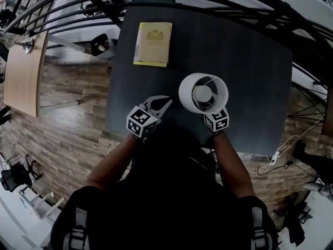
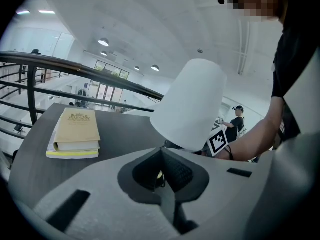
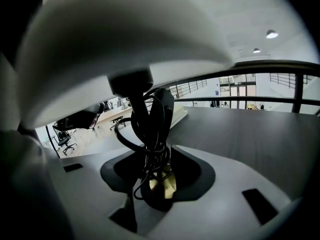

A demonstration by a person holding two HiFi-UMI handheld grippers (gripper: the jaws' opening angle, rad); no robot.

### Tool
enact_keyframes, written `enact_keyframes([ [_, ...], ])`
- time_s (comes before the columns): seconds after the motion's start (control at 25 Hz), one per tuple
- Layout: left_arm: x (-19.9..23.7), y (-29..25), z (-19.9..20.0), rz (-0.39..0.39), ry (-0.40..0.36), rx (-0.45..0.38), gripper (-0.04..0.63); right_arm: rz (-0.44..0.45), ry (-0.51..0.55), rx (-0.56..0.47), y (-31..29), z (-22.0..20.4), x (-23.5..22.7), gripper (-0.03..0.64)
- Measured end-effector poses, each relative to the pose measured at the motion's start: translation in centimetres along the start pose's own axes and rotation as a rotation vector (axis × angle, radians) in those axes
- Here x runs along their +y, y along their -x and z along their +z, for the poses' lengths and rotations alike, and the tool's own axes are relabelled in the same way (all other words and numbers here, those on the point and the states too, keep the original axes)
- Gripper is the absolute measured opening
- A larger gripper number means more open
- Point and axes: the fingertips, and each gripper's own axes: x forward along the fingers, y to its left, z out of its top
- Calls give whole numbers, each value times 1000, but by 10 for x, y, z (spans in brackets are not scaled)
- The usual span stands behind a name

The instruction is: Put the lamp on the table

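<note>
Leave the right tongs (image 3: 159, 176) released as now, spread about the cord-wound stem (image 3: 151, 129) of the lamp (image 1: 203, 92) without pinching it. Draw straight back toward the lower edge of the head view, level and slow, guarding against a snag of cord loops on a pad and a tipped shade. Hold the left tongs (image 2: 162, 173), clenched on nothing, just lower left of the lamp in the head view, ready to steady it. Leave the lamp upright, seemingly resting near the centre of the dark surface (image 1: 250, 72), well apart from the book (image 1: 152, 43) at upper left.
</note>
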Motion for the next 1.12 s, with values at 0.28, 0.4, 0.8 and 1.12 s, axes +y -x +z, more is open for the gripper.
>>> enact_keyframes([
  [0.28,-27,4,-2,17,-8,-31,9,-7,12,8,21,-8,6,149],
  [0.4,-38,7,3,34,-6,-60,9,-2,15,-19,37,-4,11,149],
  [0.8,-77,26,10,100,-47,-137,9,18,20,-93,99,-3,25,32],
  [1.12,-86,58,13,163,-64,-175,9,109,74,-123,112,10,63,17],
])
